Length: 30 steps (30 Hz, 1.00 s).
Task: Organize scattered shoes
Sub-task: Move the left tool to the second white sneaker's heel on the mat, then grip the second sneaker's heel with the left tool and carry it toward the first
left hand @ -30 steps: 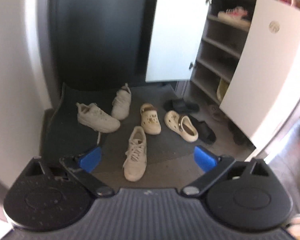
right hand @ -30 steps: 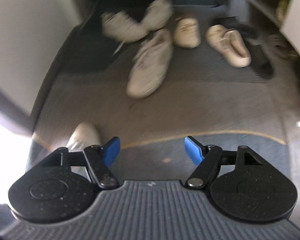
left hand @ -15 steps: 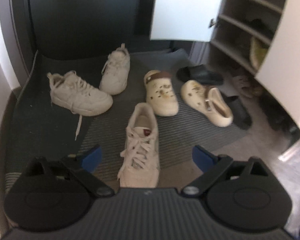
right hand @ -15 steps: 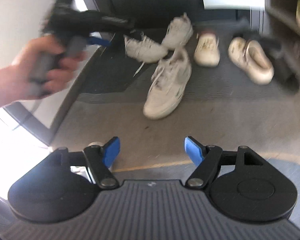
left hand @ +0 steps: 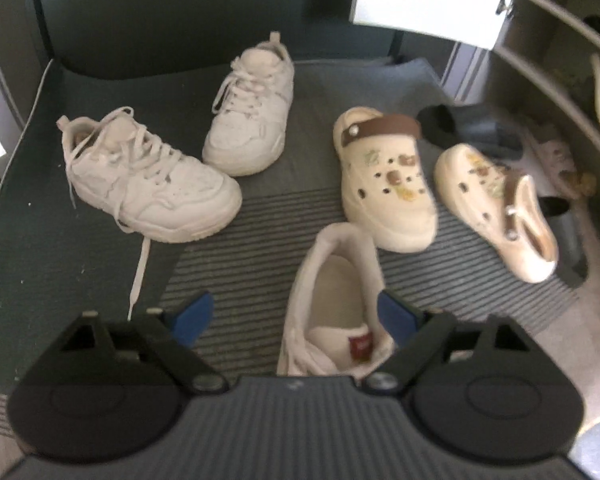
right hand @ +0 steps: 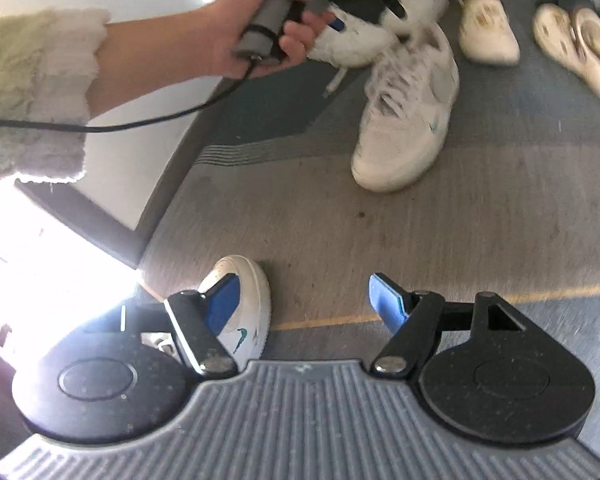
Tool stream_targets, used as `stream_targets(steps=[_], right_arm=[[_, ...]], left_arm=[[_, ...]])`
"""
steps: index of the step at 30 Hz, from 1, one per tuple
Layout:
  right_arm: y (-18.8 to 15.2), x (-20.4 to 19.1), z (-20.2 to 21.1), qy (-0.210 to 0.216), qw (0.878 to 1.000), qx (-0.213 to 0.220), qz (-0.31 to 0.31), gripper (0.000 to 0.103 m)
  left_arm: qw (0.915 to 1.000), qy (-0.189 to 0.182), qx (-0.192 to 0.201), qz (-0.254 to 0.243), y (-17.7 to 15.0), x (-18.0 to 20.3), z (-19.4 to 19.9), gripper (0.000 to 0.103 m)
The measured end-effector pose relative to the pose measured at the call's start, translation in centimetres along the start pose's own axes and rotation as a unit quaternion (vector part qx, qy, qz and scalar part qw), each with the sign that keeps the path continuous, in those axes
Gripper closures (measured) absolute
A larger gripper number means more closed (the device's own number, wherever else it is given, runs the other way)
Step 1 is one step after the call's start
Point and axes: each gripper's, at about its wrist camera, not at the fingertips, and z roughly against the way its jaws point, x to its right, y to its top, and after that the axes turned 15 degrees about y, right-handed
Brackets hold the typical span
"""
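**Operator:** Report the state of each hand-held gripper.

**Inspector:** The left hand-held gripper (left hand: 292, 316) has its jaws apart; they have just been closing. The heel opening of a white sneaker (left hand: 336, 308) lies between them, its toe cut off below the gripper body. Whether the right pad touches the collar cannot be told. The right hand-held gripper (right hand: 300, 302) also stands apart, over bare floor (right hand: 480, 216). A second white sneaker (right hand: 242, 304) lies partly behind its left pad (right hand: 220, 304); only the toe and a teal logo show.

**Operator:** Where are the other shoes?

**Inspector:** On the dark mat (left hand: 20, 240): two laced white sneakers, one on the left (left hand: 148, 184) and one behind it (left hand: 252, 108), toes nearly meeting. To the right, a cream clog with a brown strap (left hand: 384, 180) and its mate (left hand: 496, 208), tipped on its side. A dark slide (left hand: 468, 128) lies behind them, half covered.

**Operator:** And the cupboard?

**Inspector:** Its shelves (left hand: 548, 64) are cut off at the frame edge; their contents are blurred. In the right wrist view, the left hand (right hand: 256, 28) grips its handle, hiding the rear sneakers.
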Motion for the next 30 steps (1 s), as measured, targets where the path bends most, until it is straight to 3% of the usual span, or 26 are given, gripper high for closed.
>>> stream_targets(steps=[5, 7, 11, 15, 17, 30], right_arm=[[0.9, 2.5, -0.5, -0.001, 0.998, 0.018, -0.057, 0.029], [0.9, 3.2, -0.6, -0.007, 0.998, 0.026, -0.062, 0.029], [1.0, 5.1, -0.9, -0.025, 0.995, 0.034, -0.086, 0.029], [0.7, 6.4, -1.0, -0.039, 0.993, 0.031, -0.106, 0.029], [0.5, 6.8, -1.2, -0.042, 0.992, 0.028, -0.115, 0.029], [0.7, 7.3, -0.5, -0.048, 0.989, 0.044, -0.134, 0.029]], left_arm=[[0.9989, 0.012, -0.045, -0.006, 1.0, 1.9, -4.6, 0.022], [0.9984, 0.017, -0.053, -0.013, 0.9, 2.3, -5.6, 0.030], [0.9971, 0.014, -0.073, -0.016, 0.9, 3.1, -8.6, 0.032], [0.9941, 0.027, -0.103, -0.023, 0.8, 3.9, -10.8, 0.070], [0.9939, 0.024, -0.105, -0.026, 0.8, 4.3, -10.9, 0.082], [0.9932, 0.021, -0.099, -0.058, -1.0, 2.6, -8.5, 0.086]])
